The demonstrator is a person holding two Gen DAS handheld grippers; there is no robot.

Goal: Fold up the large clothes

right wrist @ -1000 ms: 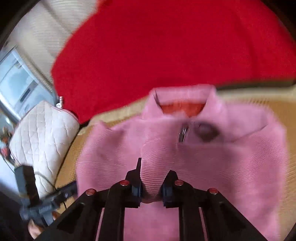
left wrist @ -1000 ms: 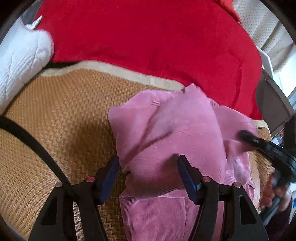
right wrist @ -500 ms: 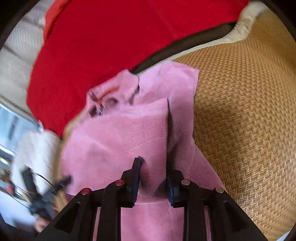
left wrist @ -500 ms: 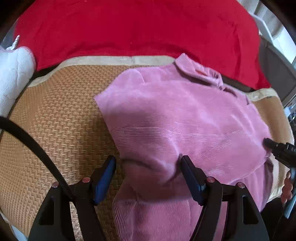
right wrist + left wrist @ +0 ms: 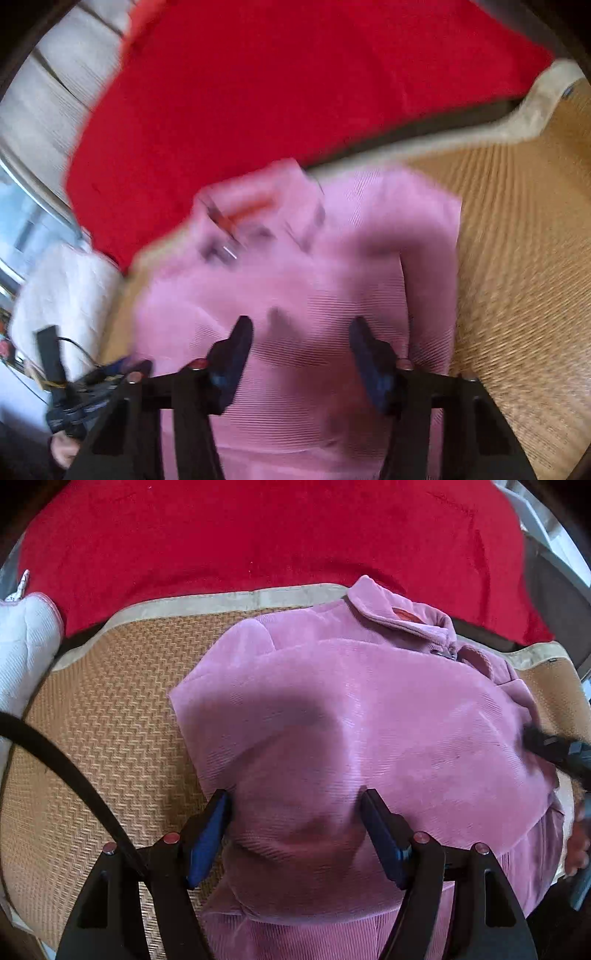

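Observation:
A pink corduroy jacket [image 5: 369, 720] lies on a woven tan mat [image 5: 110, 709], collar and zipper at the far side, its sides folded inward. My left gripper [image 5: 295, 812] is open, its jaws wide apart over the near part of the jacket, holding nothing. My right gripper [image 5: 299, 339] is also open over the jacket [image 5: 295, 280], its view blurred by motion. The right gripper also shows at the right edge of the left wrist view [image 5: 554, 746]; the left gripper shows at lower left of the right wrist view [image 5: 92, 380].
A red blanket [image 5: 277, 535] covers the surface behind the mat. A white quilted cushion [image 5: 22, 646] lies at the left. A black cable [image 5: 74, 775] crosses the lower left. A window [image 5: 22, 229] is at the left in the right wrist view.
My right gripper has let go of the pink fabric and opened wide. The folded part now lies flat on the jacket. My left gripper stayed open and shifted slightly over the jacket.

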